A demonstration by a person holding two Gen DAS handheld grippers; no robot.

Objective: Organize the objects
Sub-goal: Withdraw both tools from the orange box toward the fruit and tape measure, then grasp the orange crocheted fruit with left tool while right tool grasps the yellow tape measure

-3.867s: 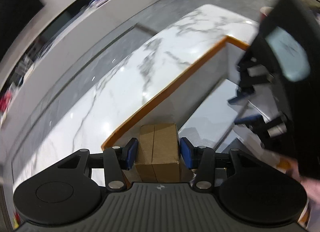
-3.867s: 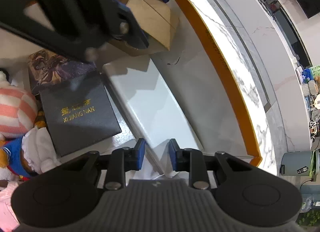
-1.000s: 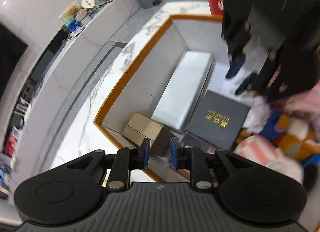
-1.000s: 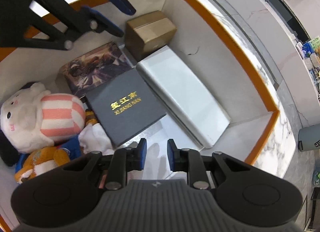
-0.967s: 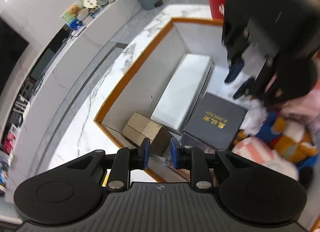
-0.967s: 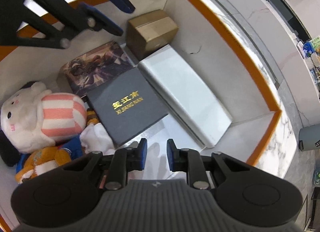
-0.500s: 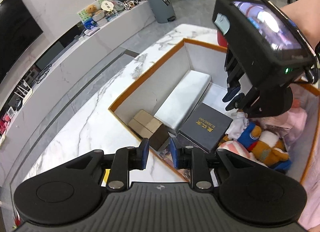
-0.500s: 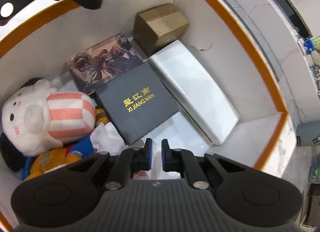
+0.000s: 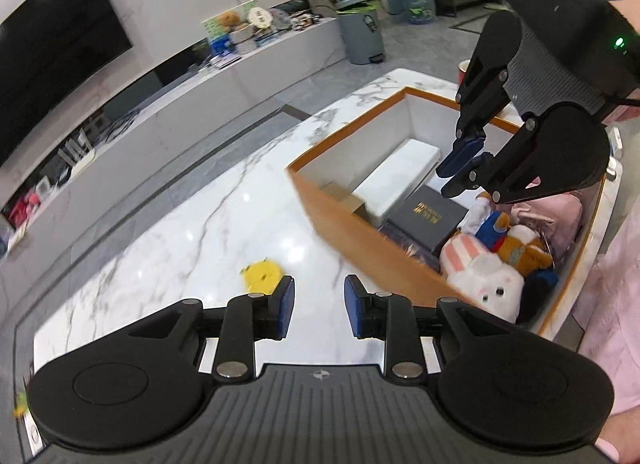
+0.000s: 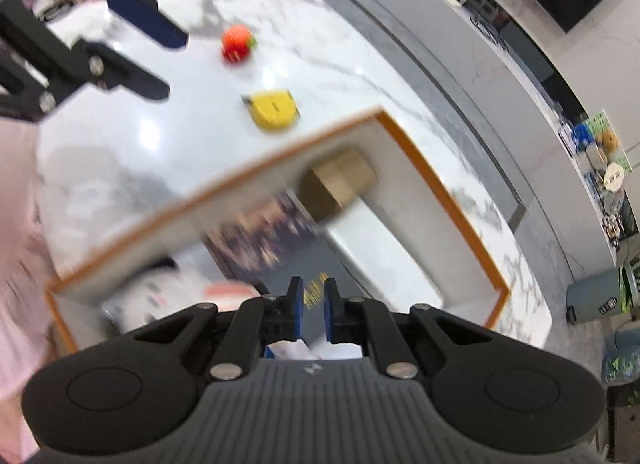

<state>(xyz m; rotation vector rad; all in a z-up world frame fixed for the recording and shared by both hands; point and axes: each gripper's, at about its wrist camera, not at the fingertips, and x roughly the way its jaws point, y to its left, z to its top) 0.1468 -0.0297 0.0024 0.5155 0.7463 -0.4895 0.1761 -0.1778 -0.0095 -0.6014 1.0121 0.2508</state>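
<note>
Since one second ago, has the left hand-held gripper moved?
Yes. The left hand-held gripper has backed out past the orange-rimmed box wall over the marble table, empty, jaws opening.

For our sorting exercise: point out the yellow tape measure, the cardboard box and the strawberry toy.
Tape measure [image 10: 275, 109], right wrist view, middle of its yellow case.
Cardboard box [image 10: 340, 187], right wrist view, its brown top face.
Strawberry toy [image 10: 237, 43], right wrist view, its red body.

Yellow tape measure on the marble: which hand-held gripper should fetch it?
Probably left. The left hand-held gripper is empty, jaws opening, with the yellow tape measure just ahead; the right hand-held gripper is shut over the box.
</note>
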